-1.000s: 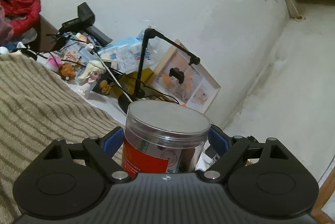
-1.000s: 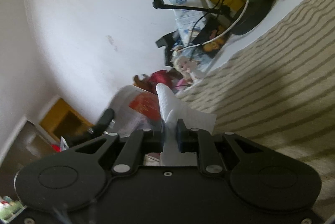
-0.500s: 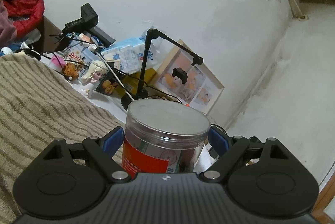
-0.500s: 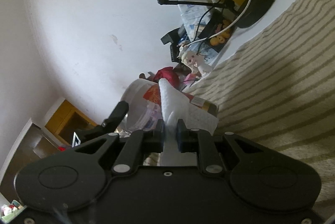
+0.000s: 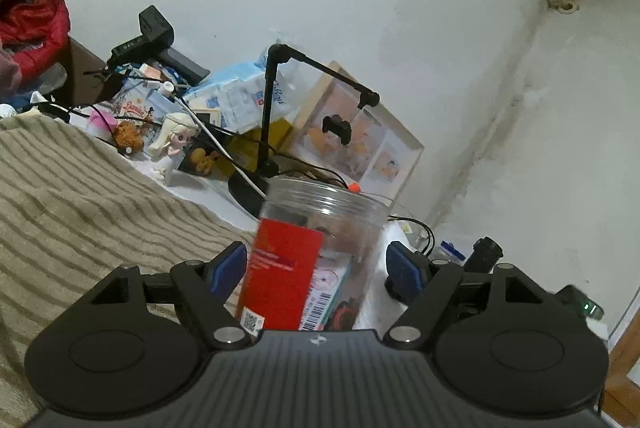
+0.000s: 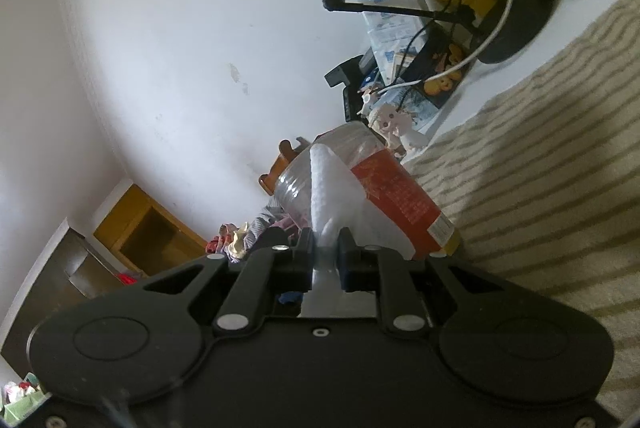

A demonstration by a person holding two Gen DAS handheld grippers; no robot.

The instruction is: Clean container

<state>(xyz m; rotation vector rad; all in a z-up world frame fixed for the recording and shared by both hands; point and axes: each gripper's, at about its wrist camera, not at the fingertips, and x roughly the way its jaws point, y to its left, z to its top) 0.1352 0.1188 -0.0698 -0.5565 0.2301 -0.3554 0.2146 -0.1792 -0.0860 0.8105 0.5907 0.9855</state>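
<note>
Left gripper: blue-padded fingers spread wide on either side of a clear plastic cylindrical container with a red label. A gap shows between the right pad and the container wall; on the left side, contact cannot be told. Container mouth points away from the camera, open, thread rings visible at the rim.

Right gripper: fingers clamped tight on a folded white embossed paper towel. Towel lies against the container, over its clear threaded end, beside the red label.

Container sits above a beige striped towel covering the counter. Beyond the container: black round-based stand with a jointed arm, a small blonde doll figure to its left, a framed picture leaning on the white wall behind.
</note>
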